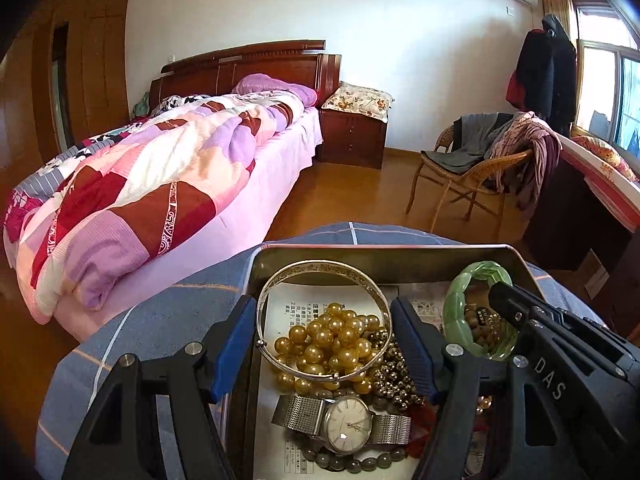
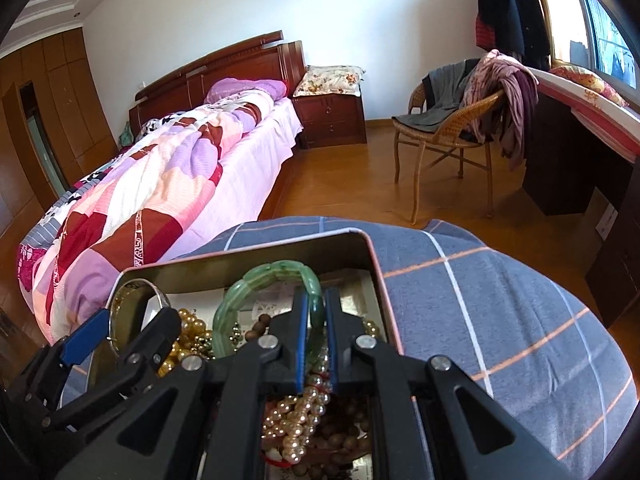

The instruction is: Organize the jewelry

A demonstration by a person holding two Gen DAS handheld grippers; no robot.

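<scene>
An open metal tin (image 1: 380, 246) (image 2: 248, 250) full of jewelry rests on a blue checked cloth (image 2: 480, 300). My left gripper (image 1: 324, 304) (image 2: 136, 316) spans a silver bangle (image 1: 280, 276) (image 2: 160, 298) with its jaws wide, one blue pad on each side; the bangle stands tilted over gold beads (image 1: 336, 344). My right gripper (image 2: 316, 296) (image 1: 496, 292) is shut on the rim of a green bead bracelet (image 2: 272, 270) (image 1: 476, 276), held upright at the tin's right side. A steel-mesh watch (image 1: 348, 424), dark beads and a pearl strand (image 2: 304, 408) lie in the tin.
A bed (image 1: 140, 184) with a patchwork quilt fills the left. A wooden nightstand (image 1: 352, 136) stands by the far wall. A wicker chair (image 1: 472, 176) draped with clothes and a dark desk (image 2: 568, 148) are on the right, with wooden floor (image 1: 348, 192) between.
</scene>
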